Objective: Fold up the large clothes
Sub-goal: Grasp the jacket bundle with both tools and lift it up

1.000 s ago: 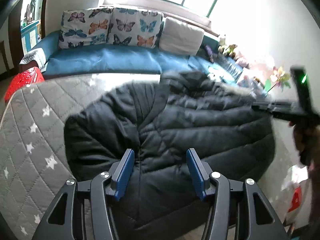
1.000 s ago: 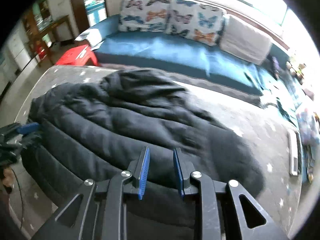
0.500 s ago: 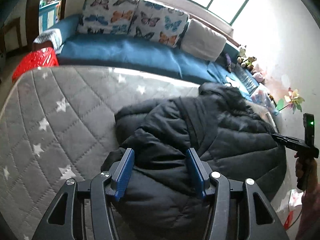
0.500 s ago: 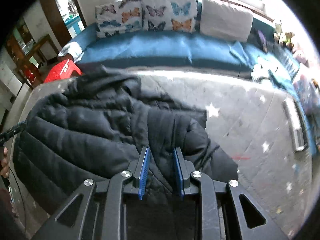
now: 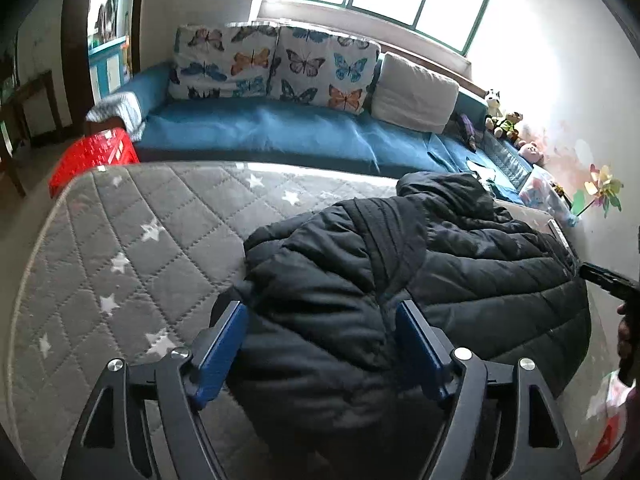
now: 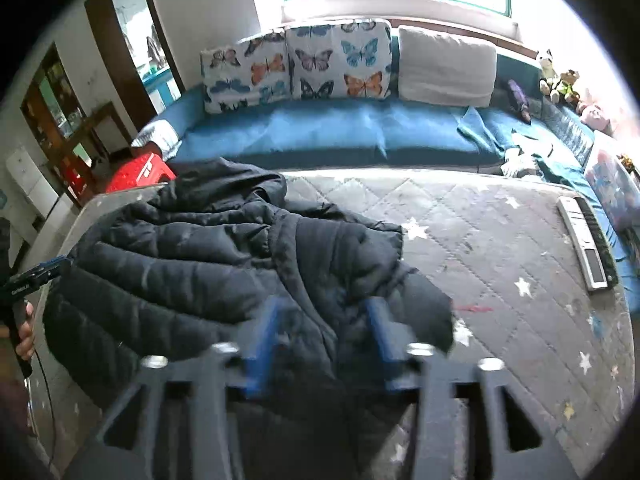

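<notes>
A black puffer jacket [image 5: 400, 280] lies partly folded on the grey star-quilted mattress [image 5: 132, 252]. My left gripper [image 5: 320, 332] is open, its blue pads on either side of a folded bulge of the jacket at the near edge. In the right wrist view the jacket [image 6: 208, 264] lies on the left half of the mattress [image 6: 500, 248]. My right gripper [image 6: 326, 332] is open and blurred, just above the jacket's near fold. Each gripper shows at the edge of the other's view: the right [image 5: 604, 280], the left [image 6: 36, 276].
A blue sofa [image 5: 260, 132] with butterfly cushions [image 5: 272, 68] and a white pillow stands behind the mattress. A red stool [image 5: 92, 156] is at the far left. A remote-like bar [image 6: 584, 248] lies on the mattress's right side. Soft toys line the right wall.
The right gripper has opened and let go of the jacket. The jacket's side has been folded over onto its middle, uncovering more mattress. Both grippers have drawn back a little.
</notes>
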Tool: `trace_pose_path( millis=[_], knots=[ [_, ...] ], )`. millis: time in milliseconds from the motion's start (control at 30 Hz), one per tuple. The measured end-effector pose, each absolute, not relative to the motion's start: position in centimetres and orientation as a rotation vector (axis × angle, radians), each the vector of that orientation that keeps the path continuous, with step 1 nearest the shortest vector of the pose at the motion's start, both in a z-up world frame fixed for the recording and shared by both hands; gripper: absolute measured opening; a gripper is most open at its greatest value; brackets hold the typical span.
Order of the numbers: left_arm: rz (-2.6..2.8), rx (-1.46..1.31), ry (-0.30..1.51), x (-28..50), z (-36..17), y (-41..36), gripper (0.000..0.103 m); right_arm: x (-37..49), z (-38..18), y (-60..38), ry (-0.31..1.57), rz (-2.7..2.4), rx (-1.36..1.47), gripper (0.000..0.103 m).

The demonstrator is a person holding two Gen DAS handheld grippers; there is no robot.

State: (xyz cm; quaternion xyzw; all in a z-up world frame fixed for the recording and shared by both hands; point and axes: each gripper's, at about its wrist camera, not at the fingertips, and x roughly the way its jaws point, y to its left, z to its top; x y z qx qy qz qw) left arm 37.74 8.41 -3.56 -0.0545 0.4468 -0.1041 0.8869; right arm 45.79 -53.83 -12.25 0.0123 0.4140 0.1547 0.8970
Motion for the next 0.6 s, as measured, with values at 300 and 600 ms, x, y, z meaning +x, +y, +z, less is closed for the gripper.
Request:
trace_pose_path(
  millis=[300,600],
  knots=[
    [-0.216,-0.144,0.932,34.9,-2.4,10.0,0.091,45.0,-15.1,-57.1,0.924,0.320,0.186,0.070],
    [-0.242,-0.280,0.998,35.1,-4.1,12.2,0.091,45.9,-18.7,-59.0,0.987,0.462,0.474,0.083]
  ],
)
